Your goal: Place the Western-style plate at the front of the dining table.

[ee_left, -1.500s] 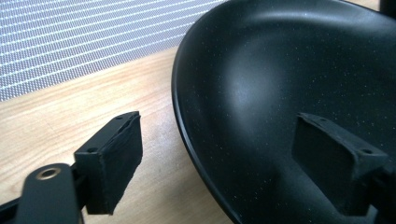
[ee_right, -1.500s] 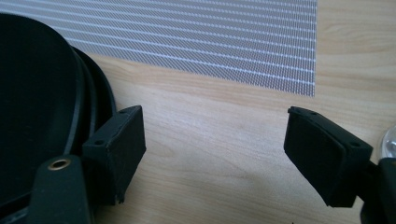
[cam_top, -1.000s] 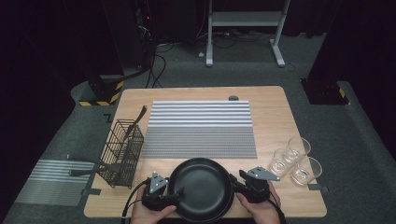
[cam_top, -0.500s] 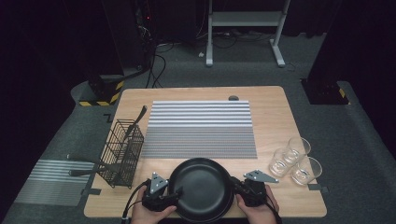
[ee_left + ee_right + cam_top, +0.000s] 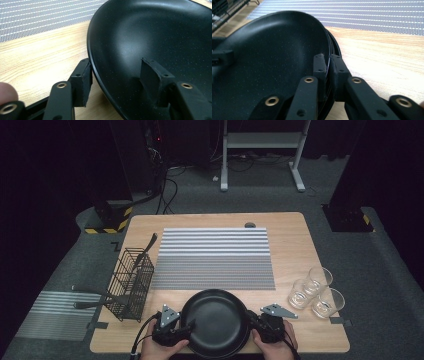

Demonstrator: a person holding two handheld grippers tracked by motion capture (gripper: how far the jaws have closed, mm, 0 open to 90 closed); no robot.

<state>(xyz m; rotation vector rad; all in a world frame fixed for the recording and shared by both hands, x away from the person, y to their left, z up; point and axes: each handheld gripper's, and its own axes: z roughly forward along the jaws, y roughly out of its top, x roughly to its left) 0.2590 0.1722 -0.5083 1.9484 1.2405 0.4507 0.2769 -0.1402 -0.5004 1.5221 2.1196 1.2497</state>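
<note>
At lower centre, round black non-stick pan [image 5: 216, 321] lies level, open side up; right gripper [image 5: 328, 65] pinches its rim, left gripper [image 5: 113, 72] jaws straddle the opposite rim, having just been closing.

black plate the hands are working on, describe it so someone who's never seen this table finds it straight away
Start at the wooden table and its grey striped mat. Come to the near edge in front of that mat, where a round, shallow black plate lies between the person's two hands. The wire basket to its left and the clear glasses to its right look nothing like it.
</note>
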